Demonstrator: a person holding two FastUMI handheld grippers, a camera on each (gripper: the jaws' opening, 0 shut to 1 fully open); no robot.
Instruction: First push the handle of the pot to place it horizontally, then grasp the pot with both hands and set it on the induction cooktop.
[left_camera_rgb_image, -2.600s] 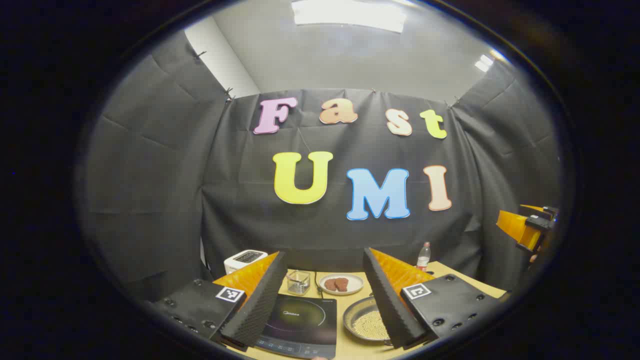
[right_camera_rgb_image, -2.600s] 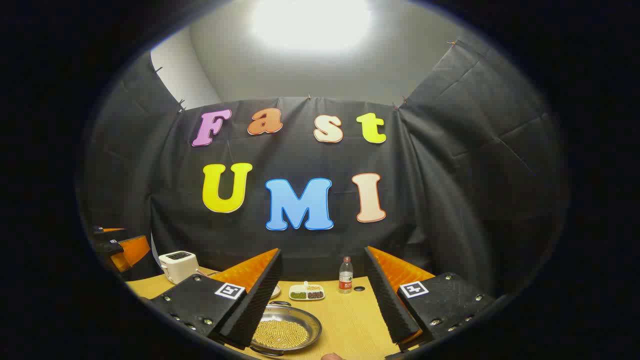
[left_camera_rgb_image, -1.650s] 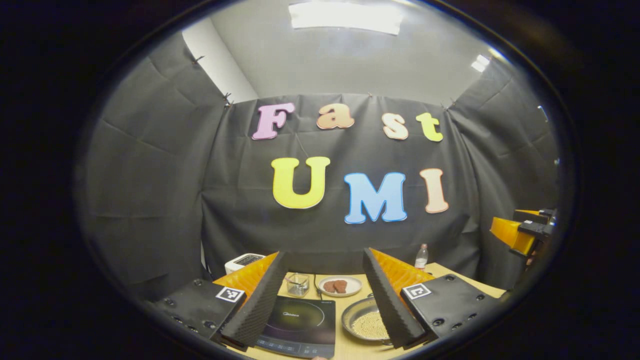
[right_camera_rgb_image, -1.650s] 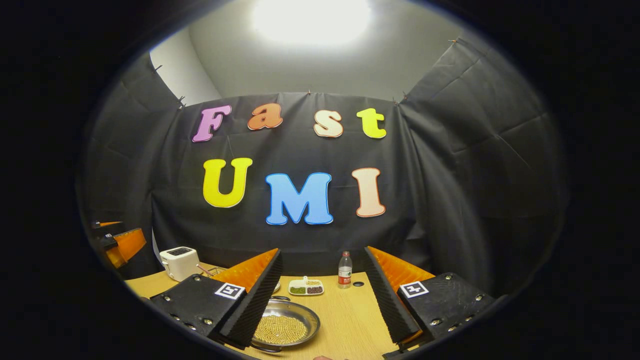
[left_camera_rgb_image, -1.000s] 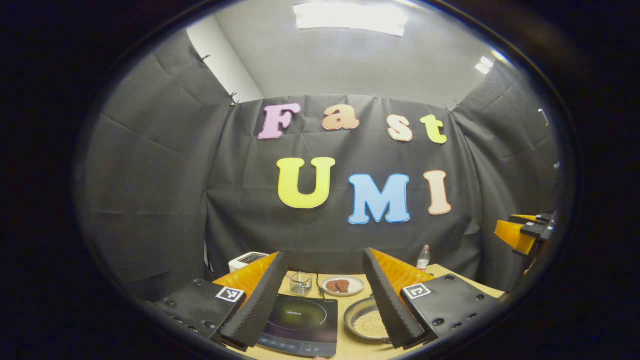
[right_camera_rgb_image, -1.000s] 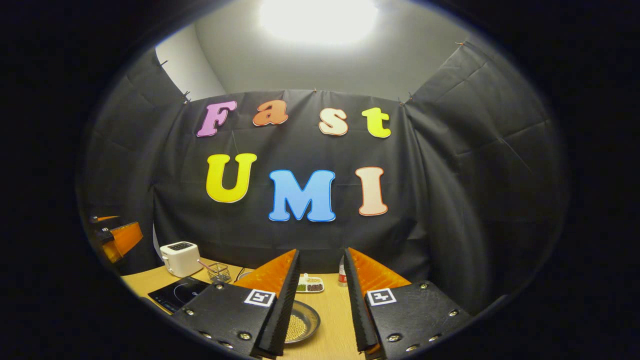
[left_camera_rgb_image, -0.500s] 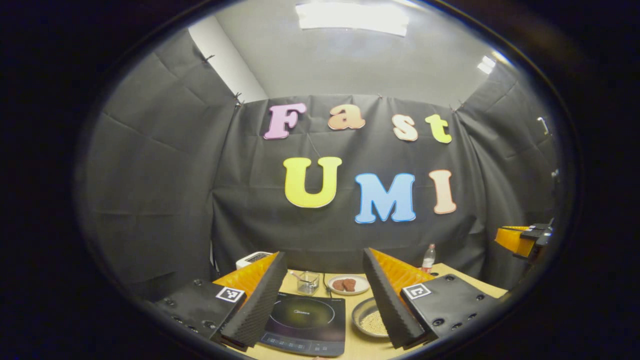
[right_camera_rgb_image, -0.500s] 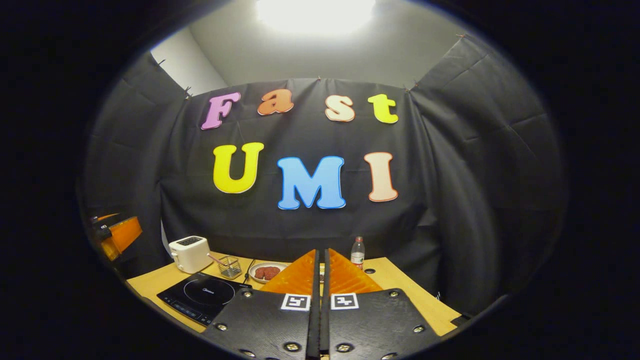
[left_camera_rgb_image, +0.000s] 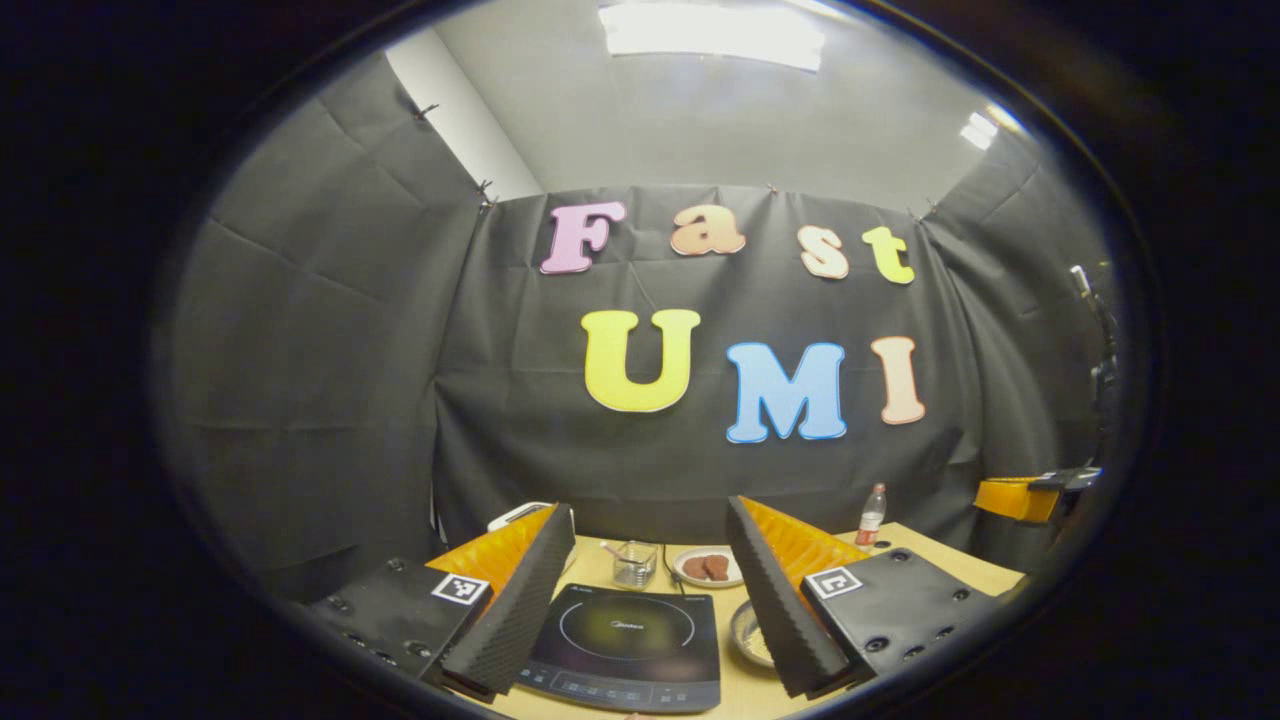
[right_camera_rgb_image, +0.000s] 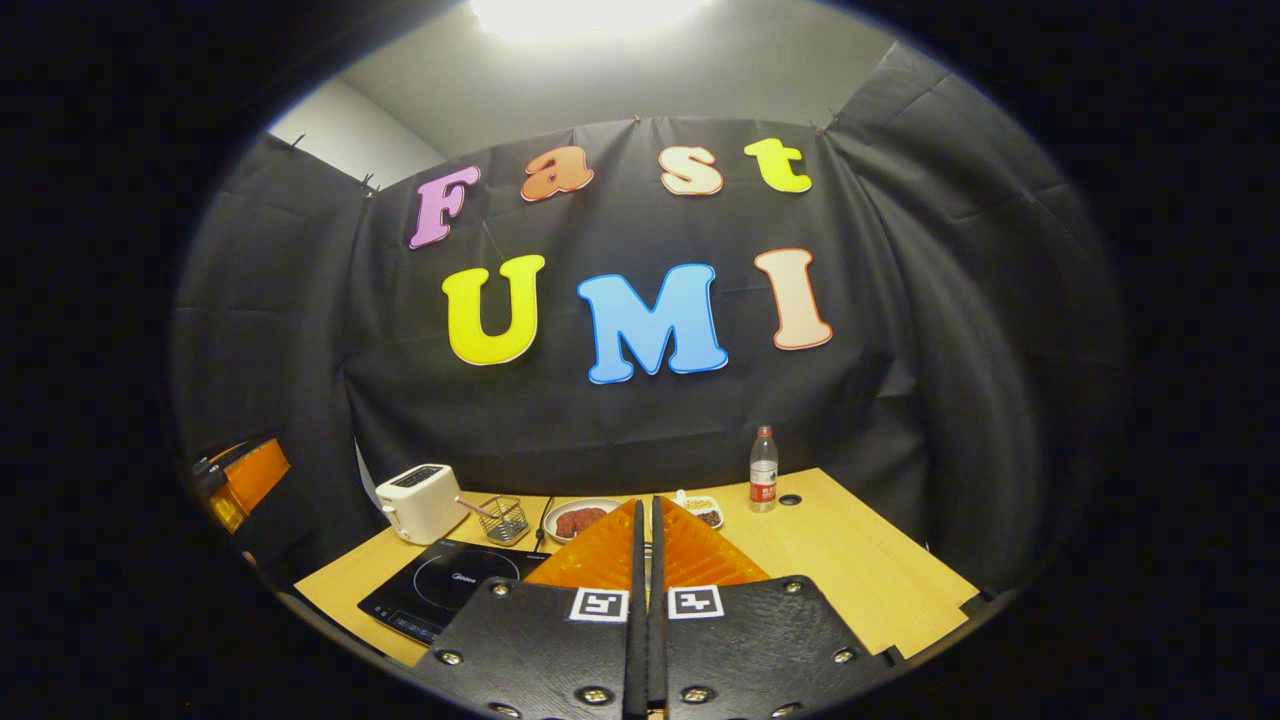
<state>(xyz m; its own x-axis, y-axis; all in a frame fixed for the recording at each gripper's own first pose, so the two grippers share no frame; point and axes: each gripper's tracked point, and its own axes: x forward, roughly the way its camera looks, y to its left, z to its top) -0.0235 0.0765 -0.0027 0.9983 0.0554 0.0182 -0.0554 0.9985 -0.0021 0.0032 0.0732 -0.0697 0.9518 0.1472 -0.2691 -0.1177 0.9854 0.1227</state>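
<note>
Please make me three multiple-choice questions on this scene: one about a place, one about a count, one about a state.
1. Where is the toaster relative to the induction cooktop?
A. on it
B. behind it, nearer the wall
C. in front of it

2. How many bottles stand on the table?
A. three
B. one
C. two

3. The right tongs are:
A. wide open
B. shut on the bottle
C. shut, holding nothing

Answers: B, the toaster sits beyond the cooktop; B, a single bottle shows; C, the fingers meet with nothing between.
</note>
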